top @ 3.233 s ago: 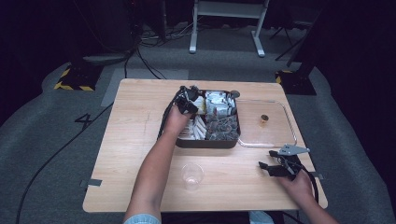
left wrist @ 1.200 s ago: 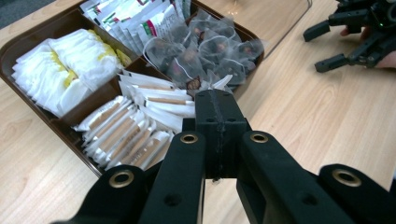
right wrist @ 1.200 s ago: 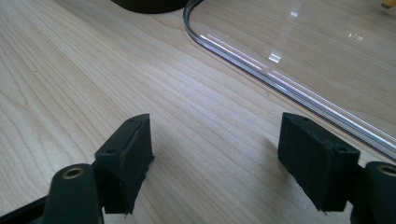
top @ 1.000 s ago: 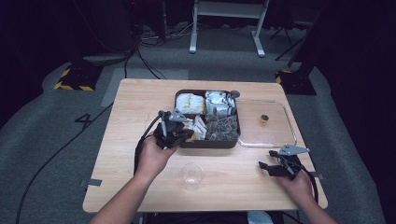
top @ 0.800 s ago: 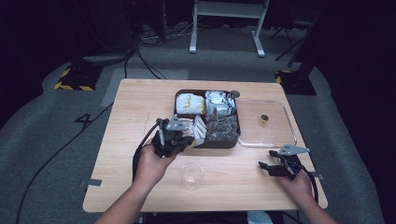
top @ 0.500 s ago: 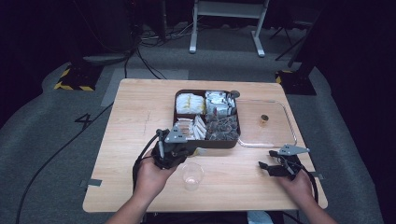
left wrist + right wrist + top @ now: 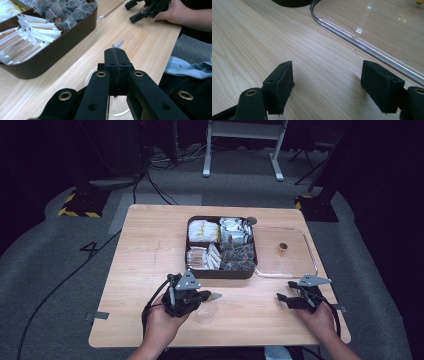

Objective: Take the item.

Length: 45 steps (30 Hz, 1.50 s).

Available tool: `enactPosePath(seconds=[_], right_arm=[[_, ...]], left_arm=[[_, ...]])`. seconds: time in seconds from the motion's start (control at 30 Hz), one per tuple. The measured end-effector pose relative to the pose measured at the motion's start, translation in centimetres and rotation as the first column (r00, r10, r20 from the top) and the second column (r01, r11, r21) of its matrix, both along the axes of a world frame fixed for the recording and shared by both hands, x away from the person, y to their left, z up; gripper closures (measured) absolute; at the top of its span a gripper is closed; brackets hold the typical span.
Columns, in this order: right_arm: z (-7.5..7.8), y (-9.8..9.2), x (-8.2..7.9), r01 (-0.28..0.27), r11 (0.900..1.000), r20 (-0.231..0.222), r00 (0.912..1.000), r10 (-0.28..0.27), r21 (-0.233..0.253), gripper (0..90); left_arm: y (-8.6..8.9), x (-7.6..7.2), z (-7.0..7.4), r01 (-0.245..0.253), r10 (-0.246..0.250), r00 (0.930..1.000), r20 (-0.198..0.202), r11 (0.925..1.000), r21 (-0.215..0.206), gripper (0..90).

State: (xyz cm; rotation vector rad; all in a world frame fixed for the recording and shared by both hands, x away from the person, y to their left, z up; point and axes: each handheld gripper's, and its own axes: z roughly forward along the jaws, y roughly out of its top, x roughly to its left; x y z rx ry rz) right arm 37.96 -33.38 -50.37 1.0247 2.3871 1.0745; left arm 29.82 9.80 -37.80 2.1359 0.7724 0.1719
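A small silvery packet is clamped in the closed jaws of the left gripper, just above the clear cup on the counter. Right of the cup, the right gripper is rested with jaws apart, near the clear lid

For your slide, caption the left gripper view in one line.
Left gripper shut on a small packet above a clear cup, beside the brown tray.

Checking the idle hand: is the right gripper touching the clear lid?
Apart. In the right gripper view, bare wood lies between the open right gripper and the clear lid rim.
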Motion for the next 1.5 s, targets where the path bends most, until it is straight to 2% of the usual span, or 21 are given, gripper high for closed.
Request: enactPosePath(seconds=[0.3,0.4,0.5,0.53,0.57,0.63,0.77,0.93,1.1,1.23,1.43,1.5], right_arm=[[0.0,0.0,0.0,0.000,1.000,0.000,1.0000,0.000,0.001,26.4],[0.0,0.0,0.0,0.001,1.000,0.000,1.0000,-0.001,0.000,26.4],[0.0,0.0,0.0,0.001,1.000,0.001,1.0000,-0.001,0.000,26.3],[0.0,0.0,0.0,0.002,1.000,0.001,1.0000,-0.002,0.000,26.4],[0.0,0.0,0.0,0.002,1.000,0.000,1.0000,-0.002,0.000,26.3],[0.0,0.0,0.0,0.002,1.000,0.000,1.0000,-0.002,0.000,26.4],[0.0,0.0,0.0,0.002,1.000,0.001,1.0000,-0.002,0.000,26.3],[0.0,0.0,0.0,0.002,1.000,0.001,1.0000,-0.002,0.000,26.3],[0.0,0.0,0.0,0.002,1.000,0.001,1.0000,-0.002,0.000,26.4],[0.0,0.0,0.0,0.002,1.000,0.001,1.0000,-0.002,0.000,26.3],[0.0,0.0,0.0,0.002,1.000,0.000,1.0000,-0.002,0.001,26.3],[0.0,0.0,0.0,0.002,1.000,0.000,1.0000,-0.002,0.000,26.3]], left_arm=[[0.8,-0.5,-0.5,-0.012,0.012,0.9999,0.007,0.9997,-0.022,90.0],[0.7,-0.6,-0.7,-0.006,0.006,0.9999,0.009,0.9998,-0.018,90.0],[0.7,-0.6,-0.9,0.003,-0.003,1.0000,-0.006,0.9997,-0.022,89.7],[0.7,-0.6,-0.9,0.007,-0.007,0.9999,-0.010,0.9997,-0.024,88.4],[0.7,-0.5,-1.0,0.011,-0.011,0.9999,-0.013,0.9995,-0.031,82.6],[0.8,-0.3,-1.1,0.021,-0.023,0.9988,-0.044,0.9989,-0.042,68.9],[0.7,-0.2,-1.2,0.024,-0.026,0.9982,-0.054,0.9987,-0.044,57.9],[0.8,0.2,-1.1,0.013,-0.014,0.9990,-0.043,0.9994,-0.031,53.2],[1.4,0.7,-0.9,-0.008,0.007,0.9994,-0.033,0.9999,-0.011,52.5],[2.1,1.1,-0.5,-0.028,0.028,0.9992,-0.029,0.9996,-0.005,49.2],[3.6,1.2,0.0,-0.056,0.056,0.9984,0.011,0.9983,0.015,48.0],[4.3,1.0,0.1,-0.073,0.073,0.9973,0.012,0.9972,0.019,47.6]])
